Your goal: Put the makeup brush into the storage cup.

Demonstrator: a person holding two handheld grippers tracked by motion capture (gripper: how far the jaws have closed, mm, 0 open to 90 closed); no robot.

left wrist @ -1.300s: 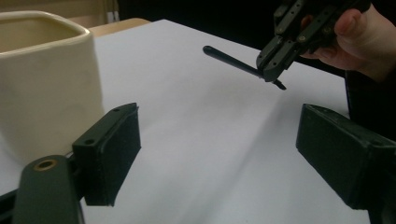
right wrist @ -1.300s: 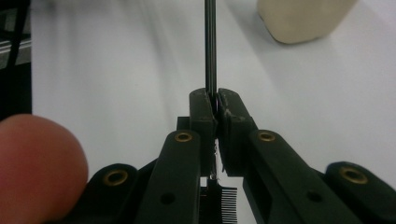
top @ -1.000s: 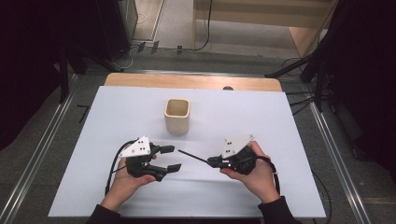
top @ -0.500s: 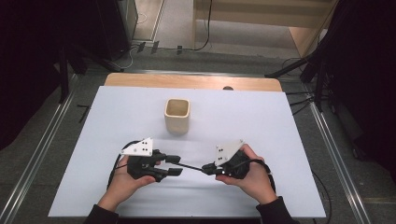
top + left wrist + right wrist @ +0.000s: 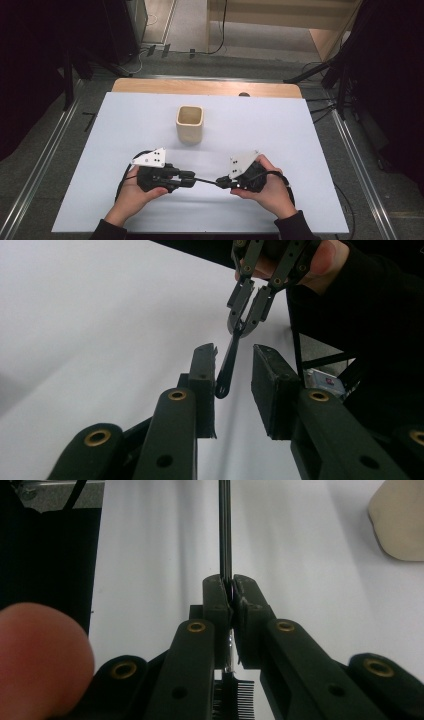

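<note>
A thin black tool (image 5: 205, 180) with a long handle hangs level between both grippers above the white table sheet (image 5: 300, 140). My right gripper (image 5: 221, 182) is shut on it near its bristled end (image 5: 235, 695), and the handle (image 5: 224, 530) runs straight out from the jaws. My left gripper (image 5: 187, 177) faces it from the left. In the left gripper view the handle's free end (image 5: 227, 367), which has a small hole, sits between my left gripper's (image 5: 233, 350) jaws. Those jaws have just been closing, with a gap still showing on both sides. The right gripper (image 5: 245, 325) shows beyond.
A beige square cup (image 5: 190, 122) stands upright behind the grippers at mid-table, and appears as the cup (image 5: 400, 520) at the upper right of the right gripper view. A wooden table edge (image 5: 210, 87) runs along the back. Dark floor and metal rails flank the table.
Both hands came together at the front of the table. The tool's free end went in between the left jaws, which narrowed around it. The right gripper kept hold of the tool.
</note>
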